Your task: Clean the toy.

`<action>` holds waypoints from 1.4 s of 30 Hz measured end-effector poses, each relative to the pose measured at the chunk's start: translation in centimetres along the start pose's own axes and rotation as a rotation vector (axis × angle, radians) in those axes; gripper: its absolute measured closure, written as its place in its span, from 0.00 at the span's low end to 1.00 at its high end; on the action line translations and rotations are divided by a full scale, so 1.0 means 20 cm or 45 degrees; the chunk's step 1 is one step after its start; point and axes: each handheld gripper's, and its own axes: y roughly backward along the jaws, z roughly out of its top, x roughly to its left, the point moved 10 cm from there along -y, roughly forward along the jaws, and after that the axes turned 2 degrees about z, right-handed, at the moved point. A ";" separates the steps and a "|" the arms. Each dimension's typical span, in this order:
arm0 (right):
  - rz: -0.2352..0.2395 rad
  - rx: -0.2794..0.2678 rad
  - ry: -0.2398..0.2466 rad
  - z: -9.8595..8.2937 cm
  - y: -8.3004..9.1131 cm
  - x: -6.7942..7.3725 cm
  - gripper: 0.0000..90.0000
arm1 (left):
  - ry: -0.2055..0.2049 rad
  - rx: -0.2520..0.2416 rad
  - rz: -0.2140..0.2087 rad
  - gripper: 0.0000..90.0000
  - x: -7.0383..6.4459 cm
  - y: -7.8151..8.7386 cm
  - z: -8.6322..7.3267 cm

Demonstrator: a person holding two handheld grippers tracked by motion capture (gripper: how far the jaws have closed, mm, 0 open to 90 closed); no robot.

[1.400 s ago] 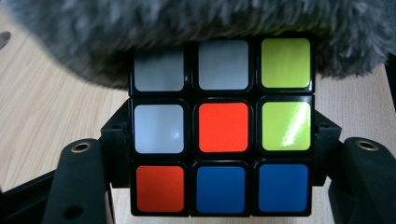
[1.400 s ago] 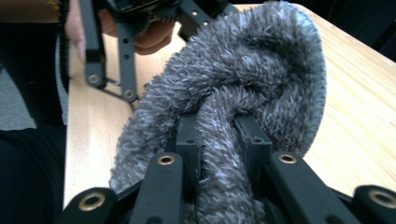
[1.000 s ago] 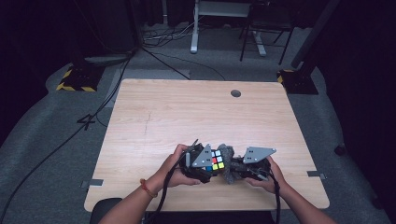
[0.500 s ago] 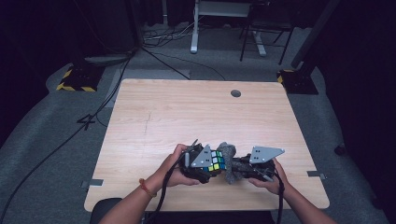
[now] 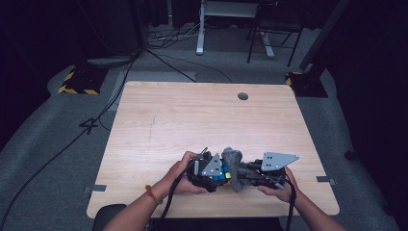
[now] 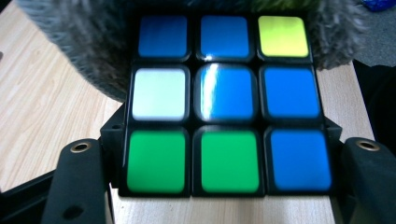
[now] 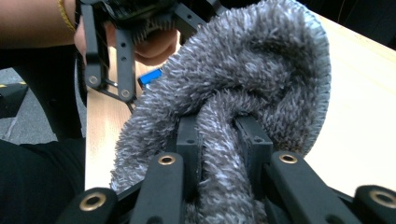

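Puzzle cube (image 6: 225,103) clamped in left tool (image 5: 208,174), now tilted; grey cloth (image 7: 243,88) pinched in right tool (image 5: 246,176).

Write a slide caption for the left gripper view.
Left gripper clamps a puzzle cube while a grey cloth rubs its far side.

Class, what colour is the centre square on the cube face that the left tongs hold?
Blue; the cube shows best in the left gripper view.

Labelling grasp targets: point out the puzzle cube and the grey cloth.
puzzle cube (image 6: 225,92): left gripper view, centre blue sticker of the facing side.
grey cloth (image 7: 261,60): right gripper view, fuzzy fold above the jaws.
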 end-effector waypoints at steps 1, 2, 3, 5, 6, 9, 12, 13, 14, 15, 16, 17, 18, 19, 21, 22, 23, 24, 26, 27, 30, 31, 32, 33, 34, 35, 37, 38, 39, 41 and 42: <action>-0.006 0.002 0.004 0.00 0.00 0.00 0.83 | 0.008 -0.011 0.002 0.37 0.01 0.00 0.00; -0.016 -0.002 -0.003 0.00 0.00 -0.01 0.83 | 0.016 -0.014 0.004 0.37 0.01 0.00 0.00; -0.018 -0.003 -0.011 0.00 0.00 -0.02 0.83 | 0.016 -0.015 0.010 0.37 0.02 0.01 0.00; -0.034 0.019 -0.013 -0.02 -0.01 -0.04 0.82 | 0.023 -0.033 0.013 0.37 0.02 0.02 0.01; -0.043 0.040 -0.015 -0.04 -0.02 -0.04 0.82 | 0.023 -0.040 0.011 0.37 0.02 0.03 0.01; -0.041 0.095 -0.026 -0.09 -0.04 -0.05 0.82 | 0.036 -0.065 0.022 0.37 0.04 0.06 0.03; -0.030 0.149 -0.023 -0.13 -0.07 -0.05 0.83 | 0.057 -0.093 0.019 0.37 0.05 0.09 0.04; -0.021 0.153 -0.023 -0.14 -0.07 -0.05 0.83 | 0.059 -0.091 0.023 0.37 0.06 0.09 0.04; -0.021 0.152 -0.007 -0.13 -0.07 -0.04 0.83 | 0.051 -0.082 0.029 0.37 0.06 0.09 0.03; -0.010 0.134 -0.001 -0.11 -0.06 -0.03 0.83 | 0.056 -0.080 0.023 0.37 0.06 0.09 0.03; -0.003 0.113 0.008 -0.09 -0.05 -0.03 0.83 | 0.055 -0.077 0.017 0.37 0.06 0.09 0.03; 0.006 0.083 0.012 -0.07 -0.04 -0.02 0.83 | 0.050 -0.065 0.017 0.37 0.06 0.08 0.02; 0.016 0.051 0.009 -0.04 -0.02 -0.01 0.83 | 0.054 -0.060 0.007 0.37 0.05 0.07 0.02; 0.019 0.028 0.019 -0.02 -0.01 0.00 0.83 | 0.051 -0.053 0.001 0.37 0.04 0.06 0.02; 0.006 0.015 0.036 0.00 0.00 0.01 0.83 | 0.044 -0.033 -0.013 0.37 0.02 0.04 0.01; -0.008 0.016 0.044 0.00 0.00 0.00 0.83 | 0.029 -0.024 -0.017 0.37 0.01 0.03 0.01; -0.021 0.016 0.041 0.00 0.00 -0.01 0.83 | 0.017 -0.020 -0.019 0.37 0.00 0.02 0.01; -0.025 0.017 0.035 0.00 0.00 -0.01 0.83 | 0.015 -0.021 -0.024 0.37 -0.01 0.02 0.02; -0.051 0.035 0.026 -0.01 0.00 -0.03 0.83 | 0.004 -0.020 -0.016 0.37 -0.01 0.02 0.02; -0.060 0.057 0.024 -0.03 -0.01 -0.04 0.83 | 0.007 -0.024 -0.016 0.37 -0.01 0.03 0.02; -0.068 0.135 -0.007 -0.10 -0.05 -0.07 0.83 | 0.024 -0.051 -0.001 0.37 0.01 0.05 0.04; -0.057 0.157 -0.017 -0.13 -0.07 -0.07 0.83 | 0.020 -0.061 0.017 0.37 0.03 0.07 0.04; -0.047 0.171 -0.020 -0.15 -0.08 -0.07 0.83 | 0.034 -0.076 0.018 0.37 0.03 0.08 0.05; -0.030 0.178 -0.022 -0.15 -0.08 -0.06 0.83 | 0.045 -0.092 0.020 0.37 0.04 0.09 0.05; -0.008 0.171 -0.021 -0.15 -0.09 -0.05 0.83 | 0.050 -0.095 0.021 0.37 0.05 0.10 0.05; 0.005 0.160 -0.016 -0.14 -0.09 -0.03 0.83 | 0.049 -0.099 0.023 0.37 0.06 0.11 0.05; 0.034 0.128 -0.009 -0.11 -0.08 -0.01 0.83 | 0.068 -0.113 0.009 0.37 0.06 0.12 0.04; 0.043 0.116 -0.001 -0.10 -0.07 0.00 0.83 | 0.065 -0.099 0.021 0.37 0.07 0.12 0.04; 0.050 0.100 -0.001 -0.09 -0.06 0.00 0.83 | 0.062 -0.075 0.038 0.37 0.07 0.11 0.02; 0.071 0.063 0.006 -0.06 -0.04 0.02 0.83 | 0.052 -0.037 0.044 0.37 0.07 0.09 0.00; 0.075 0.043 0.013 -0.03 -0.02 0.03 0.83 | 0.057 -0.032 0.030 0.37 0.06 0.08 0.00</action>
